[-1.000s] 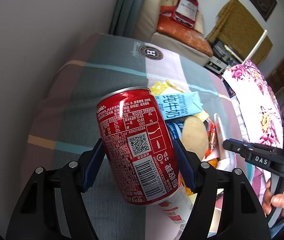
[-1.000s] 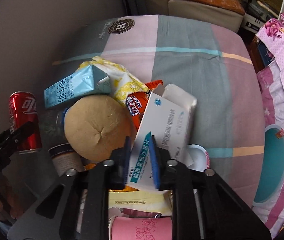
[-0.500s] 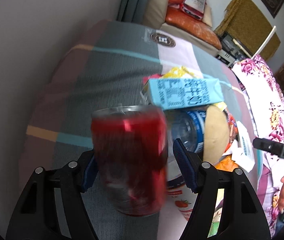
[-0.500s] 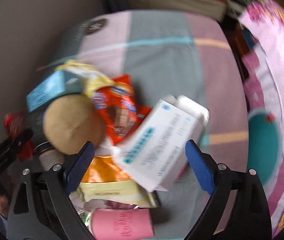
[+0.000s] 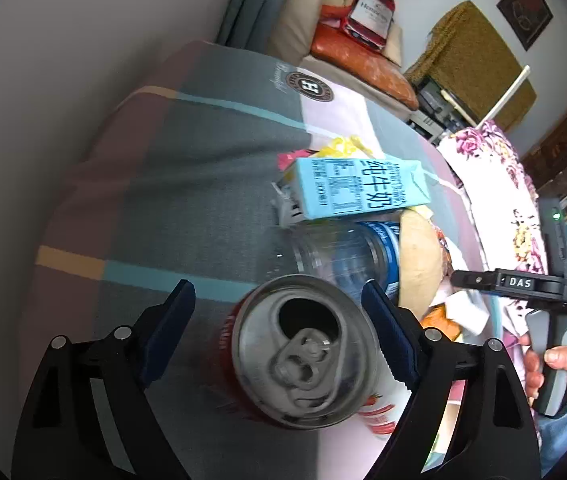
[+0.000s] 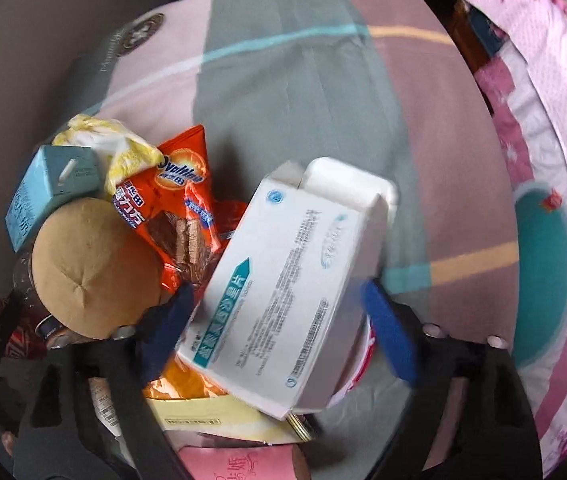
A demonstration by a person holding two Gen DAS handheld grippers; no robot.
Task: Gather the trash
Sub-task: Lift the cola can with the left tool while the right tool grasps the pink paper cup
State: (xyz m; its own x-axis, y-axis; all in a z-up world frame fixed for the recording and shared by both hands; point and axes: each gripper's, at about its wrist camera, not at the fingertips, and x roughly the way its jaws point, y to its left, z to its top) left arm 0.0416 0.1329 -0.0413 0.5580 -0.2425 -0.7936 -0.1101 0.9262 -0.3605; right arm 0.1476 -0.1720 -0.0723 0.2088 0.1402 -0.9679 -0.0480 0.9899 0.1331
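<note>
Right now I am looking down on the patchwork bedspread (image 6: 283, 92), where the trash is lying in a heap toward the side nearer the wall. The white carton (image 6: 299, 280) is the biggest piece: it is lying tilted on top of the pile, its long axis running diagonally up and away from my right gripper (image 6: 279, 320), whose jaws have just been closing in again after springing wide; they are standing off both long faces, so nothing is being gripped there. Beside it I am seeing the round tan lid (image 6: 87, 268), the orange snack wrapper (image 6: 175, 200) and the blue milk carton (image 5: 359, 192), which is lying on its side across the clear bottle (image 5: 343, 256). Smaller, the red soda can (image 5: 303, 352) is sitting upright on the cloth at the pile's near edge, mouth toward me, between the fingers of my left gripper (image 5: 279, 324), whose jaws have just been opening and are showing a gap on the left side. I am judging both pieces released onto the pile; the left hand is the nearer one to the can.
</note>
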